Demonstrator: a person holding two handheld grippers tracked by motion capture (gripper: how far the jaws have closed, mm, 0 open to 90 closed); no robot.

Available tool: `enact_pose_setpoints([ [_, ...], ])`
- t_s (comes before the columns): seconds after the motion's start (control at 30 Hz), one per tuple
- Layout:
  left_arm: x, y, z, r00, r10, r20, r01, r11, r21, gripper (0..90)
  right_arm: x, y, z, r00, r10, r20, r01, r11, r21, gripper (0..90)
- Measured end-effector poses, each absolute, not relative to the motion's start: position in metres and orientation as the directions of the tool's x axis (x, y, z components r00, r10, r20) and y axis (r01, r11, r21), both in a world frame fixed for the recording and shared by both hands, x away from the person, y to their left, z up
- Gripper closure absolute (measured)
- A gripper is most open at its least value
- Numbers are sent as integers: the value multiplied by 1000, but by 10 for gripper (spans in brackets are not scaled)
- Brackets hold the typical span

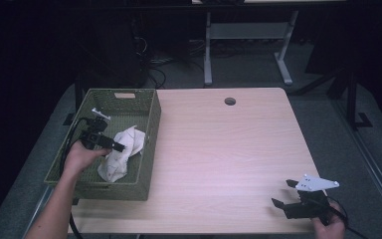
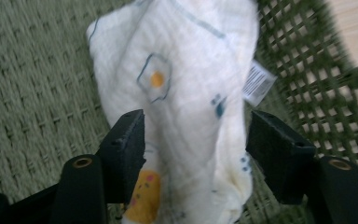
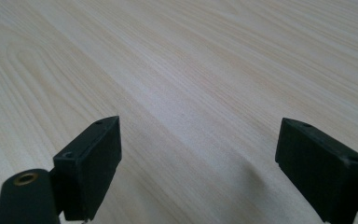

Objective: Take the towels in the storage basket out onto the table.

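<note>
I seem to be working in a lab or office workroom: a pale wooden desk (image 1: 229,149) with a cable hole (image 1: 230,101), grey carpet (image 1: 323,134), tangled cables (image 1: 154,62) and white desk legs (image 1: 208,50) behind.

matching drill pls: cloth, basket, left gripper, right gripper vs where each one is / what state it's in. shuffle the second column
1. white printed cloth
2. green woven basket
3. left gripper
4. right gripper

A. jaws wide, nothing between them, low over bare wood at the table's near right corner
B. at the table's left edge, holds the cloth
C. lies crumpled inside the basket
D. reaches into the basket, one jaw either side of the cloth

Pairs: 1-C, 2-B, 3-D, 4-A
</note>
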State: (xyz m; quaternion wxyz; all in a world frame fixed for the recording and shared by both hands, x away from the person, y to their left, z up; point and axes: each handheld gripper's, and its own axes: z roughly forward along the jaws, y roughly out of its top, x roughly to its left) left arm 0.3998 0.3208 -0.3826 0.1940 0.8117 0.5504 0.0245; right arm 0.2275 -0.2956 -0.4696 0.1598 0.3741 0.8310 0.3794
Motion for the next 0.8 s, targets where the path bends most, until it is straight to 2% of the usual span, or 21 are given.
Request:
enact_pose_setpoints([
  [0.2, 402, 320, -389, 409, 898, -164, 888, -350, 297, 469, 227, -295, -469, -667, 745, 21, 504, 430, 749, 140],
  [0.33, 402, 312, -398, 451, 885, -115, 877, -416, 241, 531, 227, -296, -469, -668, 744, 18, 500, 431, 751, 140],
  [0.57, 401, 314, -404, 433, 894, -118, 887, -399, 231, 688, 227, -296, -470, -669, 743, 17, 499, 432, 751, 140],
  [0.8, 401, 316, -405, 422, 898, -122, 893, -389, 228, 736, 227, -297, -470, -670, 742, 19, 496, 429, 755, 140],
])
